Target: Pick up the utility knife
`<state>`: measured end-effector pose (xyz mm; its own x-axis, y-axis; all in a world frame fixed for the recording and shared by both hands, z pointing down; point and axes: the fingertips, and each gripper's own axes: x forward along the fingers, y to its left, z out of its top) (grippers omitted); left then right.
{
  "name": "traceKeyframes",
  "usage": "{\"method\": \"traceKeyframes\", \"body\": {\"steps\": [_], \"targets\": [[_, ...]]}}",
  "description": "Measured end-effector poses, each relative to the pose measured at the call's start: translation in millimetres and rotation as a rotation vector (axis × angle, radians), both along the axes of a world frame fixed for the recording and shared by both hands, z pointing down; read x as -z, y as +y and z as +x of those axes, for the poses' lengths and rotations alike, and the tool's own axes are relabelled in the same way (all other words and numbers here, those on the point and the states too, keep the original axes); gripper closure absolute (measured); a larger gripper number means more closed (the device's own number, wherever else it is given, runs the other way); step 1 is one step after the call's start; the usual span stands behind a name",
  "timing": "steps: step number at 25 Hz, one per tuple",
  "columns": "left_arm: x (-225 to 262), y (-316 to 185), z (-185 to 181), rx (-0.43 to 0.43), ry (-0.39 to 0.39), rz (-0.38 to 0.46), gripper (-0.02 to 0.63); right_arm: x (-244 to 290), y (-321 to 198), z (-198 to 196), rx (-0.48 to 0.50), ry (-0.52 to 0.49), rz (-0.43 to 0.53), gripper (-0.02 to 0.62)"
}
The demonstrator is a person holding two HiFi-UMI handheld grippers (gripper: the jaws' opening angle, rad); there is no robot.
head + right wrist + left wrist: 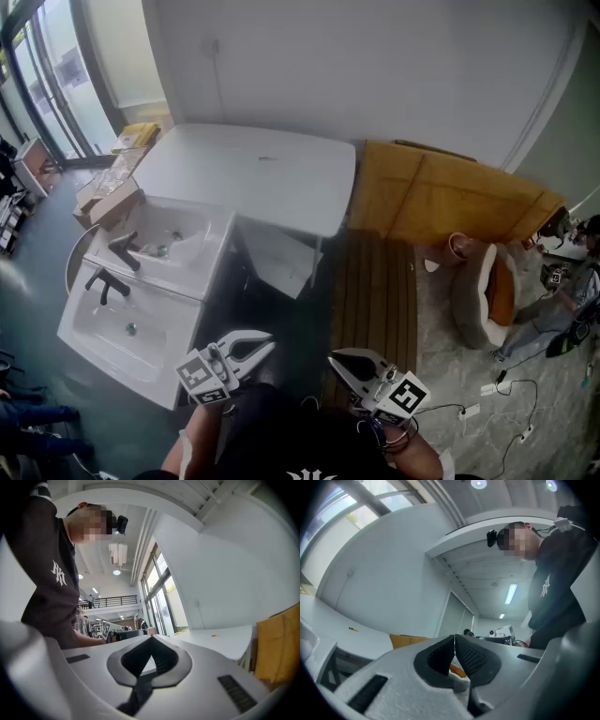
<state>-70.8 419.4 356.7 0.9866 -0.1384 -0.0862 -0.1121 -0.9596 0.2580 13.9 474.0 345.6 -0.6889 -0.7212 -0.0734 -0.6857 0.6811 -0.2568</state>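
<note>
The main risk, as I judge it, is in the approach. Both tongs are closed: the left tongs have their pads meeting at the tips with nothing between them, and the right tongs are shut and empty in the same way. If one of them comes to the knife like this, it will only push it. The knife seems to lie flat on a smooth white surface. A closed or half-open tip could therefore make it slide away or turn, perhaps toward an edge. A flat, thin thing also leaves little room for the pads to go under it, so the grip may catch only one end, and then the knife could swing or drop. If the blade is out, a grip on that end would be bad, but the knife is too small in every view to tell this. What I take for the knife is a small yellow mark near the middle of the surface, toward the wall. It also shows in the left gripper view and in the right gripper view. It is well apart from both tongs, which are held close to the person's body and point about level toward the surface. From the left tongs the knife is far ahead and to the left, and from the right tongs it is far ahead and to the right. The near edge of the surface lies between the tongs and the knife, and white basins stand low at the left.
</note>
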Motion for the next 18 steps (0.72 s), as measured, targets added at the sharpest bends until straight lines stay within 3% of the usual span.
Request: {"method": "traceKeyframes", "body": {"steps": [4, 14, 18], "targets": [[-3, -51, 19, 0.008, -0.002, 0.018, 0.598, -14, -62, 20, 0.017, 0.042, 0.001, 0.591], [0, -220, 13, 0.029, 0.044, -0.037, 0.598, -10, -256, 9, 0.064, 0.115, 0.000, 0.591], [-12, -297, 14, 0.017, 0.038, -0.044, 0.598, -7, -340, 16, 0.041, 0.081, 0.005, 0.589]]}}
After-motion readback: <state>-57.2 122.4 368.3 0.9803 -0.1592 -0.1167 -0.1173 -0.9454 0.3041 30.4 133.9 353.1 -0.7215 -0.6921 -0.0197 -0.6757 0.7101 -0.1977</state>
